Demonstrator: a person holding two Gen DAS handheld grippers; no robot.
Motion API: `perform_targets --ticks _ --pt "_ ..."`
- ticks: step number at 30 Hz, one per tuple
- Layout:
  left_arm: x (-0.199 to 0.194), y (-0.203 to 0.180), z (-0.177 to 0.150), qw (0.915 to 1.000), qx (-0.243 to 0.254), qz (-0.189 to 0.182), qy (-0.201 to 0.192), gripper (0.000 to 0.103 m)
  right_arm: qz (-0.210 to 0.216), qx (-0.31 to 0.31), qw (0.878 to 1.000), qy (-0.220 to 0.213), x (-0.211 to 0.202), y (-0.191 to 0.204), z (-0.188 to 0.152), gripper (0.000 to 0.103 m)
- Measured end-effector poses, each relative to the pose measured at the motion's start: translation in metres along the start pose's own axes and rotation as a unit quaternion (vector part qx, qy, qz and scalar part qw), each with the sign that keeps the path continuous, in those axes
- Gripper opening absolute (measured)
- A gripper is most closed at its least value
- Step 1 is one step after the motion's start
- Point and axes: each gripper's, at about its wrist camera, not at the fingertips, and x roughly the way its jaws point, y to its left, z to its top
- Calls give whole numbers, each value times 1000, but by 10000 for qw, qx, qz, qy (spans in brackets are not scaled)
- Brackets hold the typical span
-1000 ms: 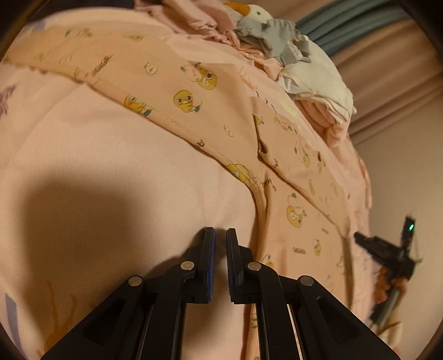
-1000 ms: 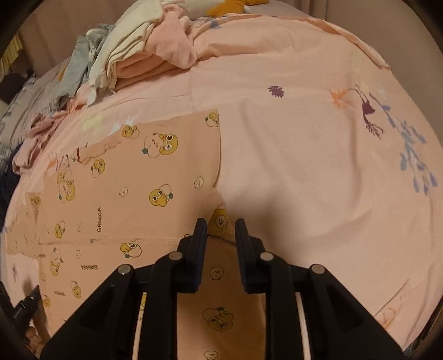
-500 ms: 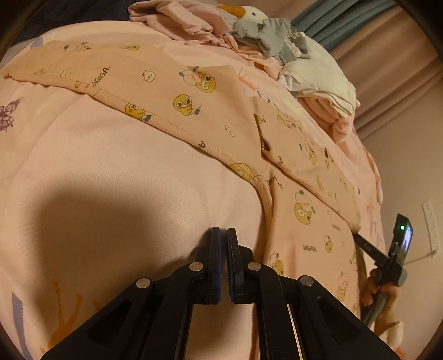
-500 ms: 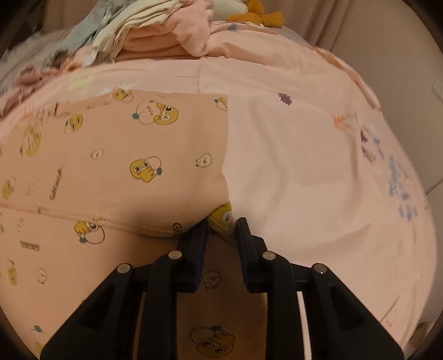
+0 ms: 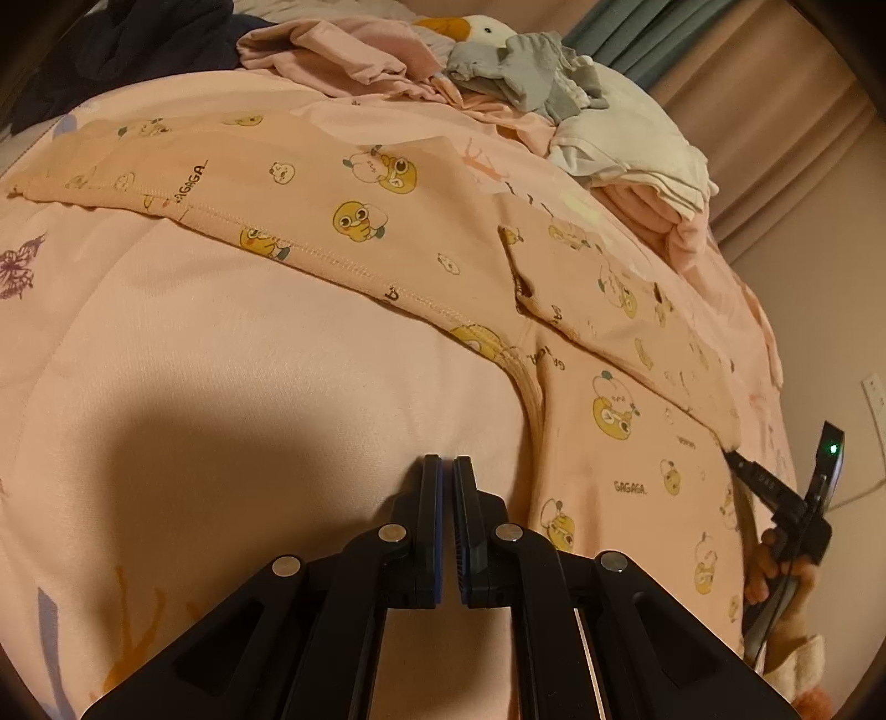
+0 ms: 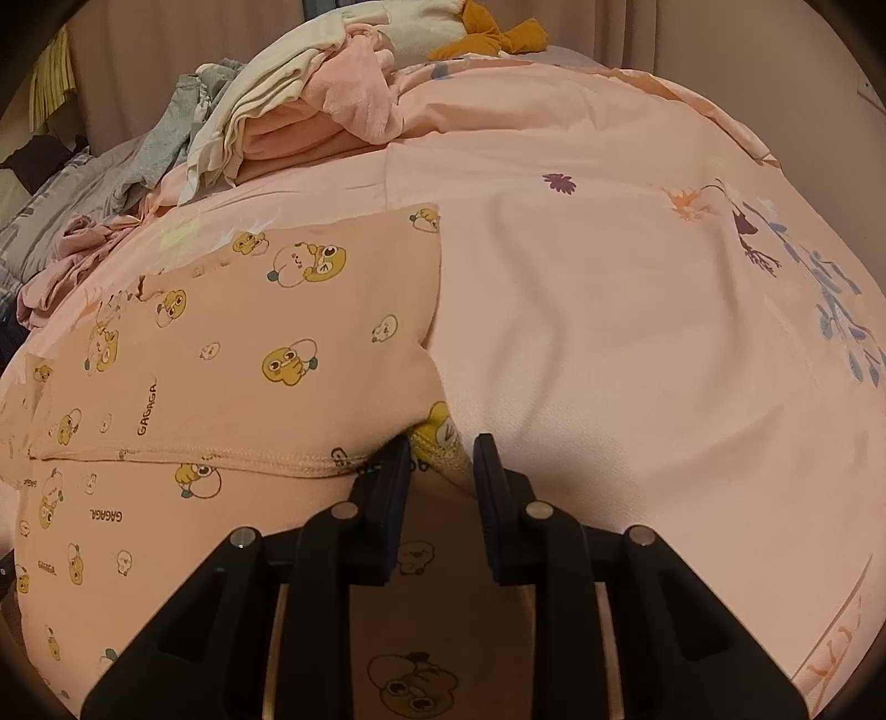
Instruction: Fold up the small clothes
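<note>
Your left gripper [image 5: 447,471] has its jaws pressed together with nothing between them, tips resting over bare pink bedsheet [image 5: 249,387] just to the left of the garment's edge. The garment itself, a peach shirt printed with yellow ducks [image 5: 354,216], lies spread flat across the sheet, one hemmed edge running diagonally from the upper left down toward a ribbed cuff near your left tips. From this side you can also see your other hand [image 5: 775,559] at the right edge of the view, wrapped around the handle of the right tool.

Your right gripper [image 6: 440,454] has its jaws spread a little, and a small bunched bit of the duck shirt [image 6: 232,354] (the ribbed cuff with a yellow duck on it) sits between the fingertips. The pads do not look clamped on it; cloth shows between them, with gaps at the sides. More of the shirt lies beneath the tool body, in shadow.

At the far end of the bed a heap of other clothes [image 6: 310,122] is piled, pink, cream and grey pieces together, with a stuffed goose [image 5: 476,30] beside it.
</note>
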Motion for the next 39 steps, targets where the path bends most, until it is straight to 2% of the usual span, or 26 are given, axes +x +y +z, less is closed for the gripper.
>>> perform_targets --ticks 5,7,8,9,11,15,17,19,21,24,27,29,32,33,36,39 --pt "-12 1 5 9999 54 -83 -40 7 -33 -38 10000 -71 -1 2 -3 25" --pt "-27 3 12 9990 119 245 -362 8 -8 -20 9999 -110 -2 1 -4 25" --pt "-37 9 16 9970 125 436 -631 11 24 3 9999 -119 -2 0 -4 26" --pt "-43 17 20 9953 46 524 -815 15 86 47 9999 -128 -2 -2 -4 27" --pt "-55 40 30 9927 -357 546 -1016 31 214 121 9996 -145 -2 -6 -4 30" --pt "-76 82 56 9884 -935 224 -1177 36 447 184 9987 -162 -3 -7 -6 38" --pt "-83 101 71 9849 -1140 248 -1279 37 418 127 9989 -165 -3 -4 -6 39" --pt "-84 124 90 9828 -1442 311 -1110 37 333 15 9993 -175 -3 1 -7 41" --pt "-86 138 104 9830 -1523 382 -957 37 299 -71 9994 -178 -3 4 -7 44" --pt "-90 151 119 9815 -1530 442 -1067 37 302 -81 9993 -196 -3 3 -6 45" --pt "-81 164 130 9771 -1846 476 -947 37 424 -3 9989 -205 -3 0 -6 47" --pt "-74 170 132 9753 -1928 662 -846 37 538 64 9983 -218 -4 -3 -7 49" --pt "-67 172 128 9730 -1809 1261 -680 37 696 137 9972 -229 -5 -5 -8 52" --pt "-64 174 123 9717 -1835 1350 -626 37 716 139 9971 -230 -5 -5 -8 53" --pt "-67 187 116 9698 -1978 1238 -705 37 718 76 9971 -222 -5 -2 -8 57" --pt "-70 206 114 9628 -2394 961 -804 37 683 -10 9974 -218 -4 2 -8 60"
